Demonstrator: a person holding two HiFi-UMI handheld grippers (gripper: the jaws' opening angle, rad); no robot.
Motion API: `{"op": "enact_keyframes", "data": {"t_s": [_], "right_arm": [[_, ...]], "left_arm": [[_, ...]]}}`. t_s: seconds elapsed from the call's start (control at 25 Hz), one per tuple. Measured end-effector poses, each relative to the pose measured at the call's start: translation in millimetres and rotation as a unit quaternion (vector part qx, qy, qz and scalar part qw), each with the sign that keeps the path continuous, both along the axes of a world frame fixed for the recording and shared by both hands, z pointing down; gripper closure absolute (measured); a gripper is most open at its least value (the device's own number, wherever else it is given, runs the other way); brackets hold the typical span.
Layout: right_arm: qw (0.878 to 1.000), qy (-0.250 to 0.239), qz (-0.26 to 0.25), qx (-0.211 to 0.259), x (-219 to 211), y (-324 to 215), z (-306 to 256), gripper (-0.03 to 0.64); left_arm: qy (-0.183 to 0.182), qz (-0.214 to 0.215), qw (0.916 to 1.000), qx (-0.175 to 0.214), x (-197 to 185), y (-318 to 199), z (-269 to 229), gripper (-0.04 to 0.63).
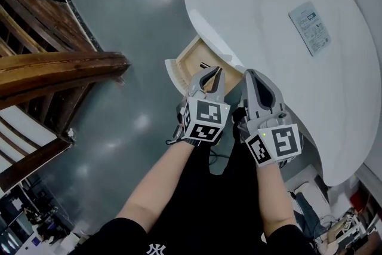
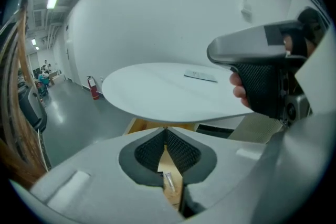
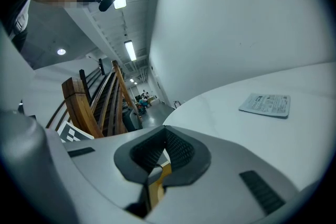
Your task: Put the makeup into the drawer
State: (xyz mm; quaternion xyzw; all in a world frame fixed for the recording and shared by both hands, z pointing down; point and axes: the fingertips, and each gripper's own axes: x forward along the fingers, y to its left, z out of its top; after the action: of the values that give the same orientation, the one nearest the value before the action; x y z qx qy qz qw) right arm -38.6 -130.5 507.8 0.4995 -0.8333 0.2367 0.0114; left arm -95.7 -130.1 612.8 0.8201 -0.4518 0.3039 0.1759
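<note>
An open wooden drawer (image 1: pixel 192 60) juts from under the white oval table (image 1: pixel 256 3). My left gripper (image 1: pixel 212 74) hovers just over the drawer's near edge, its jaws shut with nothing between them. In the left gripper view (image 2: pixel 165 131), a small clear makeup tube (image 2: pixel 169 181) shows through the slit below the pads, lying on the drawer floor (image 2: pixel 176 185). My right gripper (image 1: pixel 253 76) sits beside it at the table's rim, also shut and empty (image 3: pixel 164 134). A small dark item (image 1: pixel 205 65) lies in the drawer; I cannot make out what it is.
A flat printed packet (image 1: pixel 310 27) lies on the tabletop, also seen as the packet (image 3: pixel 265 104) in the right gripper view. Dark wooden stair rails (image 1: pixel 54 63) stand to the left over a glossy grey floor (image 1: pixel 137 15). Clutter (image 1: pixel 334 218) sits at the lower right.
</note>
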Motion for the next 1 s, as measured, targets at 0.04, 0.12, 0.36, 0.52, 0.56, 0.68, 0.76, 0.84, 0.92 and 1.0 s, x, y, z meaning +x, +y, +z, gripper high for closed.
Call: {"op": "enact_keyframes", "data": {"t_s": [0.04, 0.12, 0.36, 0.52, 0.56, 0.68, 0.76, 0.84, 0.92, 1.0], "right_arm": [[1.0, 0.001, 0.0, 0.002, 0.1, 0.8, -5.7, 0.601], [1.0, 0.005, 0.0, 0.008, 0.3, 2.2, -19.0, 0.601], [1.0, 0.018, 0.002, 0.025, 1.3, 3.3, -60.2, 0.601], [0.999, 0.024, 0.001, 0.037, -0.2, 6.2, -83.2, 0.601], [0.999, 0.025, 0.0, 0.041, -1.0, 7.9, -88.4, 0.601], [0.998, 0.027, -0.002, 0.049, -3.9, 12.8, -105.1, 0.601], [0.998, 0.028, -0.001, 0.055, -5.2, 15.1, -117.7, 0.601], [0.998, 0.03, 0.001, 0.06, -4.7, 18.1, -129.4, 0.601], [0.997, 0.033, 0.003, 0.065, -2.7, 19.7, -140.9, 0.601], [0.997, 0.036, 0.004, 0.071, -1.2, 20.3, -153.9, 0.601]], "left_arm": [[0.002, -0.002, 1.0, 0.006, -0.9, 0.0, -8.5, 0.574], [0.007, -0.007, 0.9998, 0.016, -2.9, 0.4, -26.7, 0.581], [0.019, -0.004, 0.9989, 0.042, -3.7, 3.5, -81.2, 0.584], [0.027, -0.003, 0.9979, 0.059, -2.0, 7.3, -113.1, 0.584], [0.029, -0.004, 0.9975, 0.064, -1.4, 9.2, -120.5, 0.584], [0.034, -0.005, 0.9964, 0.077, -1.2, 13.4, -144.1, 0.584], [0.037, -0.005, 0.9954, 0.088, -2.9, 14.3, -162.2, 0.584], [0.044, -0.007, 0.994, 0.099, -4.2, 15.3, -181.8, 0.584], [0.055, -0.009, 0.9924, 0.11, -4.1, 16.2, -200.7, 0.584], [0.067, -0.011, 0.9903, 0.121, -3.7, 16.9, -220.3, 0.584]]}}
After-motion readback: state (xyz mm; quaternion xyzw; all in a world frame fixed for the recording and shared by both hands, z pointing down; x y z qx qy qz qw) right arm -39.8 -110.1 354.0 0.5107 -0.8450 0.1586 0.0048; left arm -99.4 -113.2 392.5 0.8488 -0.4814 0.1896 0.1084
